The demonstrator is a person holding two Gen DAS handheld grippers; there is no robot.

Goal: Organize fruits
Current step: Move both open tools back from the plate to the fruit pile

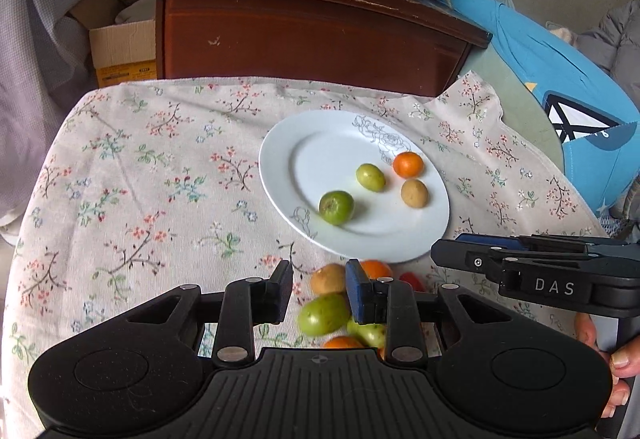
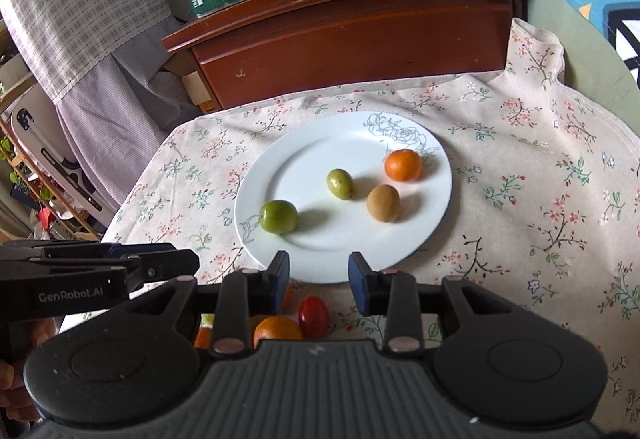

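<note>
On the flowered tablecloth [image 1: 132, 175] a white plate [image 2: 304, 143] is set near the middle, well back from the near edge, presumably so both grippers can reach it. Four fruits are already laid on it, spaced apart and none touching: an orange one [image 2: 403, 165] toward the far right, a brown one [image 2: 383, 203] just in front of it, an oval green one [image 2: 340, 183] near the centre, and a rounder green one [image 2: 278, 216] at the near left.

A loose heap of unsorted fruit is seen on the cloth just short of the plate's near rim: a brown fruit [image 1: 328, 279], a large green one [image 1: 324, 314], a second orange [image 1: 375, 269], and a small red one [image 2: 313, 316] (a cherry tomato, by the look). More is partly hidden under the gripper bodies.

The left gripper [image 1: 319, 289] is held low over this heap, jaws parted about a fruit's width and empty; the brown and green fruits lie in the gap, so a pick there is judged likely. The right gripper [image 2: 319, 278] is poised over the plate's near rim, jaws likewise parted with nothing between them, the red fruit lying below.

Roughly half the fruit is judged still to be moved. Rolling on the smooth plate is the likely risk.
</note>
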